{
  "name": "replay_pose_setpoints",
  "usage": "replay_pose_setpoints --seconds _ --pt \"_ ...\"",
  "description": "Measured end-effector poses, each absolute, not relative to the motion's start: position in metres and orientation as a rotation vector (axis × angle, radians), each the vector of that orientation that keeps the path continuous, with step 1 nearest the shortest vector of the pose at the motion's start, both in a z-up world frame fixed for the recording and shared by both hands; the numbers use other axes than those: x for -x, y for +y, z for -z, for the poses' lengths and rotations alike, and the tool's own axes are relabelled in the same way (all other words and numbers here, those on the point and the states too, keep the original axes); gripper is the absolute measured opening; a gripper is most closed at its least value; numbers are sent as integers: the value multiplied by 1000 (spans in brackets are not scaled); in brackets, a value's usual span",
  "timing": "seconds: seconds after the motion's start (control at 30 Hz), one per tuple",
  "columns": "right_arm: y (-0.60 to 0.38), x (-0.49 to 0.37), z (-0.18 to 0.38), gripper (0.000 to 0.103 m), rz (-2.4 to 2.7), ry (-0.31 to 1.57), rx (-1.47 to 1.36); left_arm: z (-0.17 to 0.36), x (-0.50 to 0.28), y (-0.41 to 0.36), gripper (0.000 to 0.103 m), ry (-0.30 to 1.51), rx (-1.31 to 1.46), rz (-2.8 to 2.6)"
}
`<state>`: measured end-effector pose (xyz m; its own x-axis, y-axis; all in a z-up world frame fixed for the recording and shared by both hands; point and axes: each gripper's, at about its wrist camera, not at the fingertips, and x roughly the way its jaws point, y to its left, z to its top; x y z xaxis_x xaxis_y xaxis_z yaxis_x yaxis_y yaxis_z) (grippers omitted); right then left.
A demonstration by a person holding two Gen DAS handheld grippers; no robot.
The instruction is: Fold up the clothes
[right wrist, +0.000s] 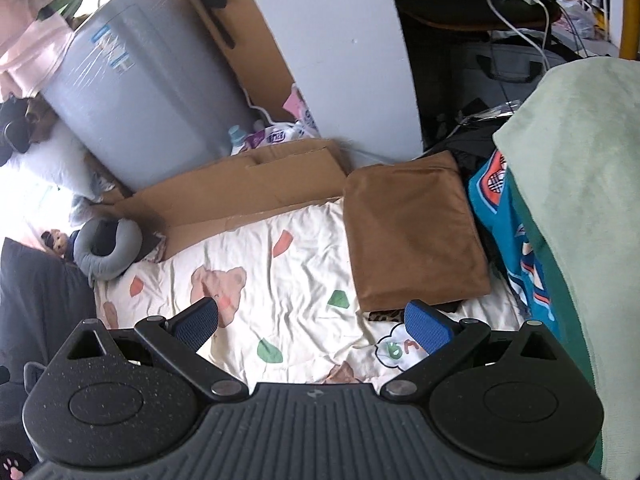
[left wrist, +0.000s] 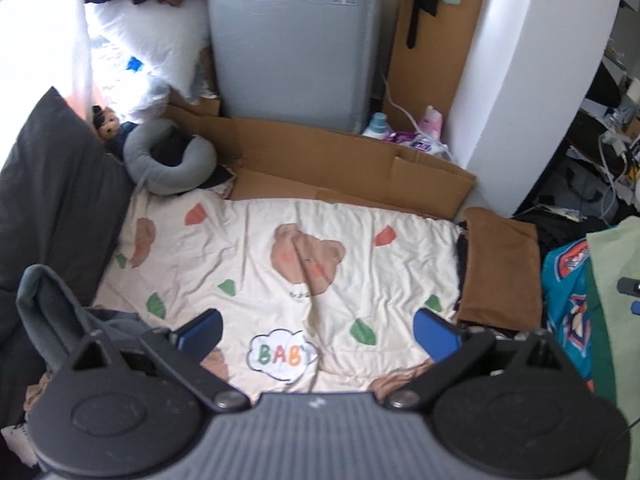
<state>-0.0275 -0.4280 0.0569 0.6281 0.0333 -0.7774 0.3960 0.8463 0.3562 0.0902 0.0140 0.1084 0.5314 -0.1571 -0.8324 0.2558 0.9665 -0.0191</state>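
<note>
Folded brown garment (right wrist: 412, 232) beside "BABY" blanket (left wrist: 280, 264); both tongs (left wrist: 318, 330) (right wrist: 312, 322) wide, empty.

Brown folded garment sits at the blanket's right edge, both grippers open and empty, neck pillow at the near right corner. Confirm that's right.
Not quite. The grey neck pillow lies at the far left corner of the bear-print blanket, as the left wrist view shows. The brown folded garment, left gripper and right gripper are as stated.

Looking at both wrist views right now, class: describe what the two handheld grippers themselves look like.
The left gripper and right gripper match: a ribbed grey body, two round black hubs with triangular cut-outs, black link arms on silver pivot pins, and textured blue finger pads. No cables, hands or sleeves show.
</note>
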Motion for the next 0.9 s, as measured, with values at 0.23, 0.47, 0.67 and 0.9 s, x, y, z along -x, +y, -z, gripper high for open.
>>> replay_pose_setpoints --seconds 0.23,0.47,0.67,0.9 --pt "-414 27 -45 102 217 895 -493 -90 -72 23 102 960 -114 175" --pt "-411 25 -24 102 219 918 -456 -71 -59 21 102 946 -110 116" --pt "-404 26 -9 102 200 935 -427 -60 -46 11 102 939 -104 94" --pt "-394 22 -3 102 180 961 -381 -41 -34 -3 102 951 -85 56"
